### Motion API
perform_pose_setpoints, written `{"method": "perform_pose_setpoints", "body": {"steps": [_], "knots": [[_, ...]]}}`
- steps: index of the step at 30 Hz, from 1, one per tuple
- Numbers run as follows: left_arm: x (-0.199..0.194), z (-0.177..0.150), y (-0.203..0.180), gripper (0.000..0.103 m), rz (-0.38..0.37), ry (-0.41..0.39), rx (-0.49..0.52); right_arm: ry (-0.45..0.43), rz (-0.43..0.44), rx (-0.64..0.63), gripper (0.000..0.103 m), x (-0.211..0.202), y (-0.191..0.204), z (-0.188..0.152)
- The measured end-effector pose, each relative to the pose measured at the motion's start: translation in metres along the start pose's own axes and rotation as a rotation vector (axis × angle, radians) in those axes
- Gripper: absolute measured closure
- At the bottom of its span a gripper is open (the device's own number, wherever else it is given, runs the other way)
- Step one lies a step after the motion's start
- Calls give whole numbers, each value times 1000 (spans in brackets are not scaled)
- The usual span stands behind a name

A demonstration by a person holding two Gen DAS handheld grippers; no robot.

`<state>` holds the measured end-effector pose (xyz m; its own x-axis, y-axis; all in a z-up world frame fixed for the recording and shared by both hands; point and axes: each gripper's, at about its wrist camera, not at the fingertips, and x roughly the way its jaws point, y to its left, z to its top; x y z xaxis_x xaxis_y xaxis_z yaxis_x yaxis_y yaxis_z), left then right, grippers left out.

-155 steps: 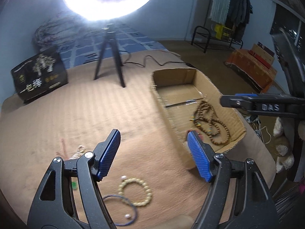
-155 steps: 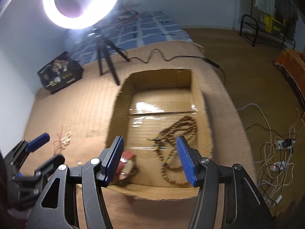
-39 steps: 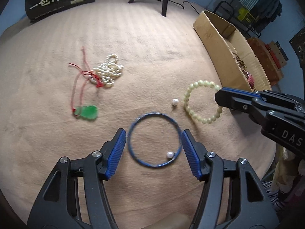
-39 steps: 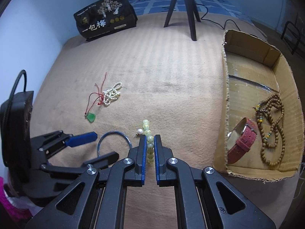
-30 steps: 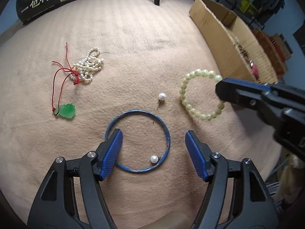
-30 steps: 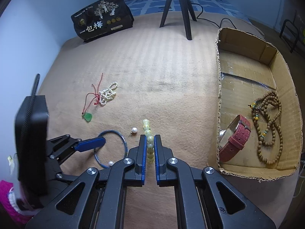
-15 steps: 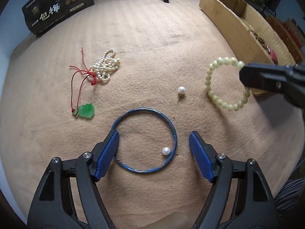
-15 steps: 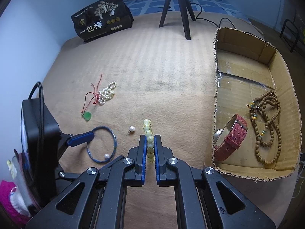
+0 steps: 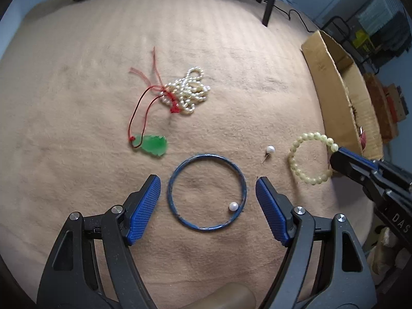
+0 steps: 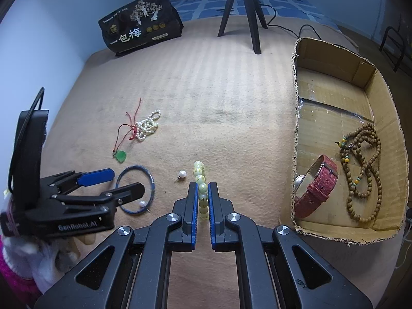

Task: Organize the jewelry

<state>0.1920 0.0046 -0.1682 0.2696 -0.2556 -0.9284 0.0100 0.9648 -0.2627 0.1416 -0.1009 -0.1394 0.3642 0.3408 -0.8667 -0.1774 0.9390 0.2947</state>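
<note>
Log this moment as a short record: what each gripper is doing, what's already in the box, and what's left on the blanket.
left gripper: open, straddling the blue bangle
right gripper: shut on the pale green bead bracelet
cardboard box: holds red-strap watch and brown bead necklace
loose on blanket: pearl strand, green pendant on red cord, two pearl earrings, one beside the bangle, one inside it
</note>
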Motion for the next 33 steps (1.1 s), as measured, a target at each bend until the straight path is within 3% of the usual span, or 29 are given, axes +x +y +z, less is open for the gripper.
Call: {"method": "perform_pose_setpoints", "body": {"steps": [11,24,26,28,33], "knots": [[11,-1,-3,20,-36,19,-10,2,0,-3,97,0,2,0],[30,-8,-35,16,148,-17,127,3,-4,-6,97,-1,2,2],[30,-8,-34,18,146,-26,125,1,-5,-7,97,-1,2,2],[25,-11,-30,28,149,-37,123,-1,-6,-8,97,-2,2,2],[20,-10,-22,28,111,-45,108,-6,-6,-8,97,-1,2,2]]}}
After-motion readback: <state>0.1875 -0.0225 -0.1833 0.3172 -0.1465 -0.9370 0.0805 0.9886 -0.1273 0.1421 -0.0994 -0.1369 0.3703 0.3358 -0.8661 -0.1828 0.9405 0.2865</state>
